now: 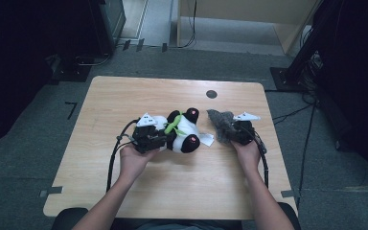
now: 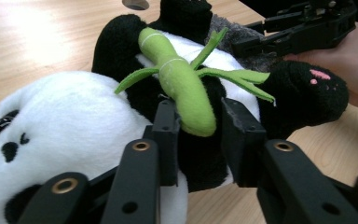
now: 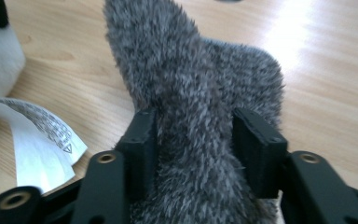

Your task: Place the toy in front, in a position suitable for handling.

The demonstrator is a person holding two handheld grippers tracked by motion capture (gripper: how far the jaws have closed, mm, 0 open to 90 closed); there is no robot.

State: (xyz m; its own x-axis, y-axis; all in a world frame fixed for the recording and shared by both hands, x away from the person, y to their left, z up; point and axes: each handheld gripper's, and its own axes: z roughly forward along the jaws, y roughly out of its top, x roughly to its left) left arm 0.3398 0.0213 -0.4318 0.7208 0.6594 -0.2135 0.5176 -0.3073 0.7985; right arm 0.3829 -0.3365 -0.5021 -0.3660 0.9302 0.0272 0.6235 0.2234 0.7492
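A black-and-white panda plush (image 1: 184, 129) lies on the wooden table (image 1: 172, 191), with a green felt bamboo sprig (image 2: 182, 84) across its chest. My left gripper (image 2: 198, 121) comes at it from the left; its jaws stand loosely on either side of the sprig's tip and the black arm under it. To the panda's right lies a grey furry plush (image 1: 220, 122). My right gripper (image 3: 193, 126) has both pads pressed into that grey fur (image 3: 191, 70). In the high view the left gripper (image 1: 165, 139) and right gripper (image 1: 232, 134) flank the two toys.
The panda's white care label (image 3: 42, 135) lies flat on the table between the toys. A round dark hole (image 1: 211, 94) sits in the tabletop behind them. Dark stands and cables line the floor around the table.
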